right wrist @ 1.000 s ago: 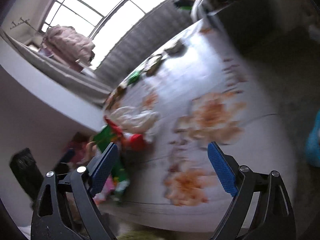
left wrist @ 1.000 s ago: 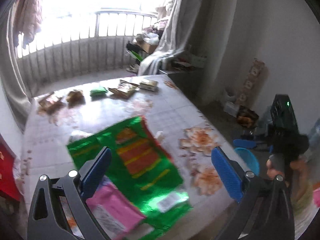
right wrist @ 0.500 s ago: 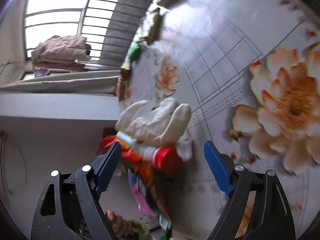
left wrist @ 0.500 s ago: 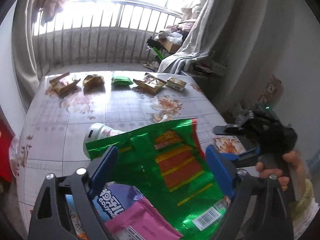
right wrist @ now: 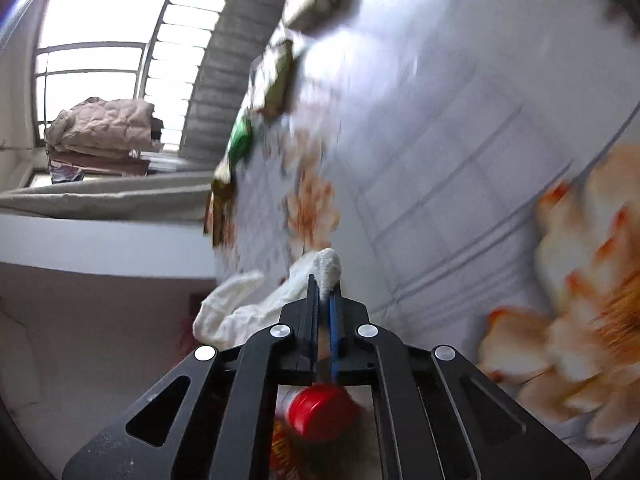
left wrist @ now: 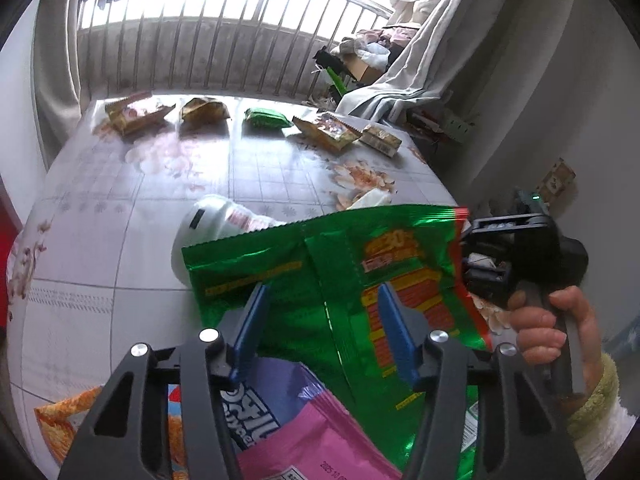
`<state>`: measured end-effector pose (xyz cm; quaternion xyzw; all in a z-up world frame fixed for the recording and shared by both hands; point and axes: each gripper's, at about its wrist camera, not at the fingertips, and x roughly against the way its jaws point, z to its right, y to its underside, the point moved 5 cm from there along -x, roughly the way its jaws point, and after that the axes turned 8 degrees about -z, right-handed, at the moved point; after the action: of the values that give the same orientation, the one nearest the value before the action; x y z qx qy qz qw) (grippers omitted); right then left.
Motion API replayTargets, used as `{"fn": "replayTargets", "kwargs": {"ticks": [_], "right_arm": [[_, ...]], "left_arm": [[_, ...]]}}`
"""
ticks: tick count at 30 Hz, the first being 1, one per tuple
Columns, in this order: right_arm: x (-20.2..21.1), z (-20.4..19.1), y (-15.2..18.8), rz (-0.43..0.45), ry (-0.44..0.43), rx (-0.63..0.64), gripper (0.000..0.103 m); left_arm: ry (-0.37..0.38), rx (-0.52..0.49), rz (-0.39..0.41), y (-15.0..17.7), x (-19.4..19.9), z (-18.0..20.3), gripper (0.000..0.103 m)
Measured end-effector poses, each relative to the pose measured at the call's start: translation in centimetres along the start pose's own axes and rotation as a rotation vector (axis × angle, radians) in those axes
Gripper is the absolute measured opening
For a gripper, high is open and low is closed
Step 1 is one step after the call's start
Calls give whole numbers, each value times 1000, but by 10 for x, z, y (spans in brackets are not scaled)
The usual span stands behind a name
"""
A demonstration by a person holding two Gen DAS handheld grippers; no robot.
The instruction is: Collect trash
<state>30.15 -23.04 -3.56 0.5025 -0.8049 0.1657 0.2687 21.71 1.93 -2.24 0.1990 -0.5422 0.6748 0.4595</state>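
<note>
A green foil snack bag (left wrist: 332,276) stands crumpled at the near end of the table. My left gripper (left wrist: 326,326) reaches over it with its jaws closing; the bag's foil lies between the blue pads (left wrist: 252,324), which do not press on it. Under the bag lie a pink packet (left wrist: 320,432), a purple packet (left wrist: 260,408) and an orange one (left wrist: 56,420). A white bottle (left wrist: 200,232) lies behind the bag. My right gripper (right wrist: 325,292) is shut on a crumpled white tissue (right wrist: 280,300). A red-capped bottle (right wrist: 320,408) lies just beneath it. In the left wrist view a hand (left wrist: 548,320) holds the right gripper (left wrist: 500,248) at the bag's right edge.
Several snack packets line the far edge of the flower-patterned table (left wrist: 260,172), among them a brown one (left wrist: 134,114) and a small green one (left wrist: 266,118). A balcony railing (left wrist: 200,48) and a grey curtain (left wrist: 404,76) stand beyond. The table's right edge drops to the floor.
My left gripper has come down over the green bag and its jaws have narrowed. My right gripper has moved onto the white tissue and shut on it.
</note>
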Motion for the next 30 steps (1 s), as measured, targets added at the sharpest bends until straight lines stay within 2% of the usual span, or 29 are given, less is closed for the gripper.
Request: {"fn": "replayTargets", "kwargs": {"ticks": [4, 9, 19, 23, 25, 27, 28, 30], "right_arm": [[34, 7, -8, 116, 38, 26, 3], [73, 29, 1, 205, 54, 2, 3], [129, 78, 63, 281, 139, -23, 3], [120, 85, 86, 209, 185, 8, 7], [116, 84, 98, 171, 211, 42, 11], [117, 80, 104, 158, 219, 71, 30], [119, 77, 106, 163, 224, 87, 35], [123, 70, 106, 181, 241, 117, 52]], "left_arm": [[-6, 7, -12, 2, -4, -3, 55], [-16, 22, -23, 1, -7, -5, 55], [-26, 47, 11, 2, 1, -5, 55], [4, 90, 53, -3, 13, -5, 55], [16, 102, 95, -7, 27, -6, 55], [15, 107, 127, -11, 42, -7, 55], [11, 111, 141, -12, 50, -9, 56], [-3, 116, 175, -11, 73, -16, 66]]}}
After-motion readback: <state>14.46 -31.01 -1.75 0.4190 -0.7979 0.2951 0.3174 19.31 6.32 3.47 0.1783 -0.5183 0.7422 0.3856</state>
